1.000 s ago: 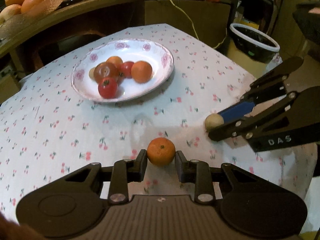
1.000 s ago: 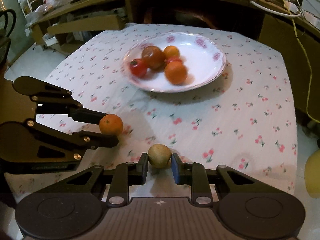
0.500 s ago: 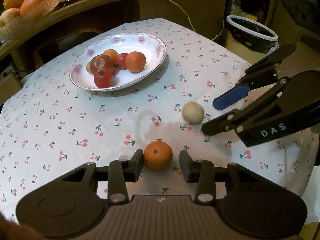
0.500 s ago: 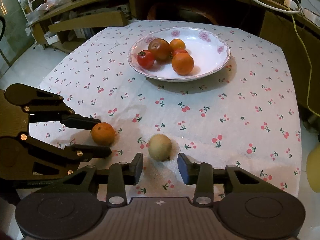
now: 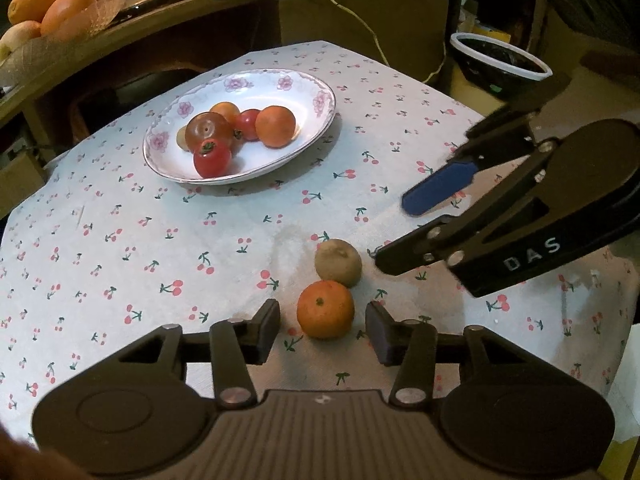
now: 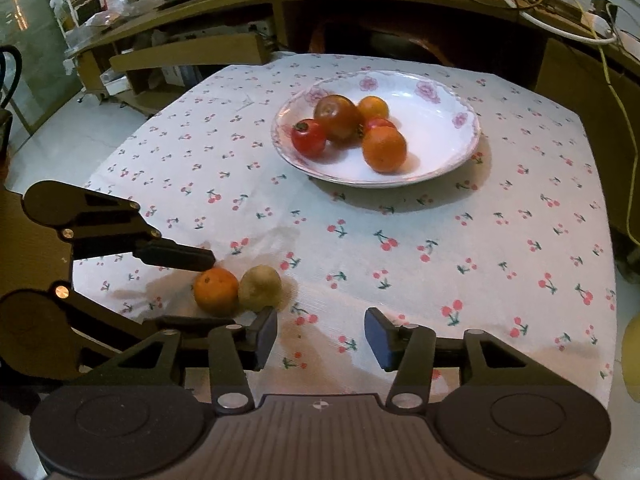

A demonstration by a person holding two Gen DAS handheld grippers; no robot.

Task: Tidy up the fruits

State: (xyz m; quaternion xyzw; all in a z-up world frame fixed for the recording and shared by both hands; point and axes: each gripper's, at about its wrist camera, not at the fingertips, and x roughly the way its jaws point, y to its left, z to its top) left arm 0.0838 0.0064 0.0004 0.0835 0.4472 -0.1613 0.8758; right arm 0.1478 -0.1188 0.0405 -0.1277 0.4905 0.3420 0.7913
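Two tongs, both with jaws apart and gripping nothing. Left tongs (image 5: 323, 326): jaws have just been opening, the orange mandarin (image 5: 325, 309) resting on the cloth between them, clear of both pads. Right tongs (image 6: 321, 332): jaws have just been opening too, nothing between them; the brown kiwi-like fruit (image 6: 260, 288) lies just past the left finger, touching the mandarin. Both fruits sit at the near edge of the desk (image 5: 120, 264), on a cherry-print cloth. Farther off, a flowered plate (image 5: 280, 84) holds five or six fruits, oranges and red ones among them. Judged progress: most fruit plated, two pieces left on the cloth. Writing: "DAS" in white on the right tongs' arm; nothing else readable.
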